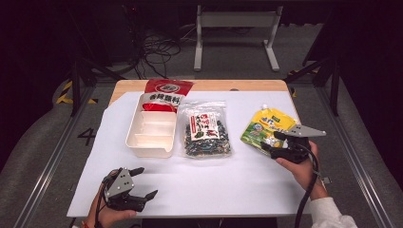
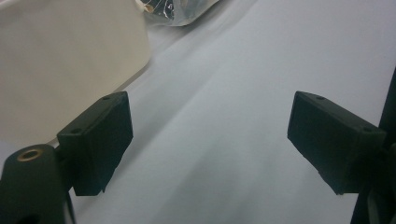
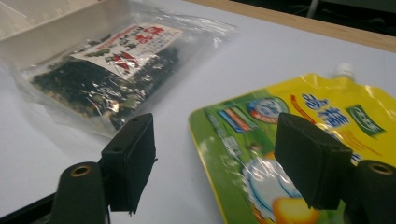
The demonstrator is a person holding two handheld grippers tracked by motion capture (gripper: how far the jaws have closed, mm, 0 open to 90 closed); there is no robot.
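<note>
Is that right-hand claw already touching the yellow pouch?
Cannot tell. In the right gripper view the right gripper has open jaws around the yellow pouch corner; one pad overlaps it, but no contact or gap shows plainly.

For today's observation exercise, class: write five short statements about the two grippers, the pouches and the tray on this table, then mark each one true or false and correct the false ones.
1. The right gripper is at the yellow spouted pouch with its jaws open. True.
2. The left gripper is clamped on the clear bag of dark dried food. False: it is open over the bare white table cover, near the table's front edge.
3. The clear bag lies between the cream divided tray and the yellow pouch. True.
4. The red packet lies flat in front of the tray. False: it is at the tray's far end.
5. The yellow pouch has a white cap. True.
</note>
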